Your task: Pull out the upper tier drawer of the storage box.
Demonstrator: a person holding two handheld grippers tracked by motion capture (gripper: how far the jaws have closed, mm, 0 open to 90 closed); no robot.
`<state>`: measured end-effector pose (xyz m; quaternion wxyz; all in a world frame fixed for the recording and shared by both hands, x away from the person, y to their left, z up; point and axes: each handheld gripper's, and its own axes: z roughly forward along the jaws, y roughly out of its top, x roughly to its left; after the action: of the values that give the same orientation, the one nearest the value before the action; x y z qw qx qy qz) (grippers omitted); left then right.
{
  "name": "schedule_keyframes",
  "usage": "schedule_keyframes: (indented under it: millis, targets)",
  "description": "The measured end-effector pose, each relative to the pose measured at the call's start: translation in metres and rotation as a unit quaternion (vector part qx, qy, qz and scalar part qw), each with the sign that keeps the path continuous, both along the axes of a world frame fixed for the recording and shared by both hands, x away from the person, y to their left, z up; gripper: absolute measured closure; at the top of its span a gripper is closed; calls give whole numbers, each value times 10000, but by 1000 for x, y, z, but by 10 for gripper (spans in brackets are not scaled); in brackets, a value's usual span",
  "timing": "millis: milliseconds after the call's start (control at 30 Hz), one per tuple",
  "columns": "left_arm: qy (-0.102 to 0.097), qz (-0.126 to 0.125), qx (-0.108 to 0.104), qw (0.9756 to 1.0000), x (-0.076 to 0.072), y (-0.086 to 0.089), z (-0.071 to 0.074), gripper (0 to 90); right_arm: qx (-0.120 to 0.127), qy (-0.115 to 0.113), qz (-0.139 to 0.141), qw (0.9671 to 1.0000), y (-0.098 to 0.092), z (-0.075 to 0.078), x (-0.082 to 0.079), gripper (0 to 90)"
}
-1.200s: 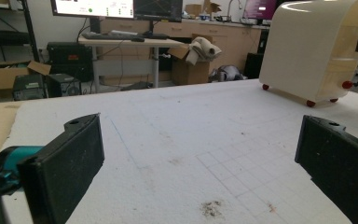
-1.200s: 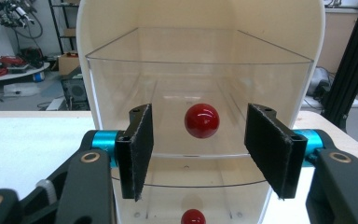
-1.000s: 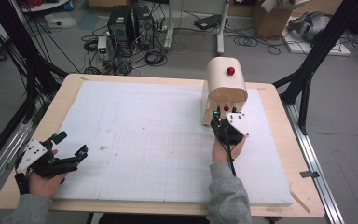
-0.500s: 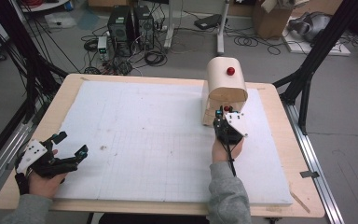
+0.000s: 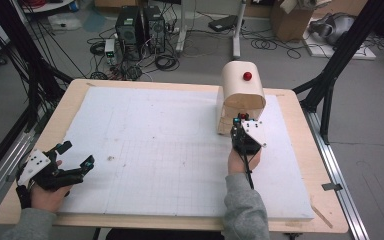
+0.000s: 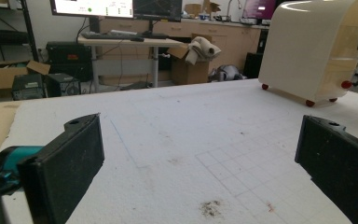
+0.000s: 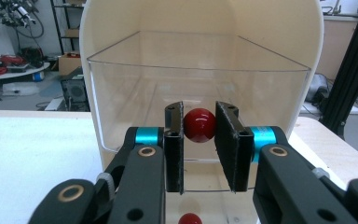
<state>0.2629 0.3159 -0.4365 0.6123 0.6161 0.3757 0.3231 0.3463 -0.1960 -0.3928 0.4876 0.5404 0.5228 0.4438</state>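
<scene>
Little had moved since the earlier frames: the right tongs stayed pressed up against the front of the cream box, having edged slightly closer to it, and the left tongs kept their place near the desk's left front corner.

In the right gripper view, the right tongs were clamped on a red knob, one black jaw on either side of it and touching it. That knob sat on the clear front panel of the cream box, low and central, with the box's pale arched shell rising around the panel. A second small red ball showed just below, at the bottom edge of that view. Another red knob sat on the box's rounded top in the high view.

The box stood on the white gridded mat towards the far right of the desk. The right hand held its tongs directly in front of it, a grey sleeve trailing back.

Well apart from all this, the left hand rested at the mat's near left edge. Its tongs stood wide apart with nothing between them but bare mat.
</scene>
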Motion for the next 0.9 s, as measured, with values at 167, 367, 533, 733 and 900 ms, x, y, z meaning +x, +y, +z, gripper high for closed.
schedule_keyframes:
  millis: [167, 367, 533, 733, 900]
  targets:
    - [-2, 3, -1, 10000, 0, 0, 0, 17, -20, 24, 4, 10000, 1, 1, -2, 734]
    - [-28, 29, -22, 10000, -1, 3, 1, 17, -41, -8, 42, 10000, 1, 5, -8, 734]
    - [-48, 4, -17, 10000, -1, 2, 2, 17, -60, 6, 39, 10000, 1, 4, -17, 734]
    - [-62, -10, -17, 10000, -1, 2, 2, 17, -28, -23, 56, 10000, 1, 0, -27, 734]
    - [-56, -1, -23, 10000, 0, 2, 2, 17, -44, -20, 71, 10000, 1, 2, -31, 734]
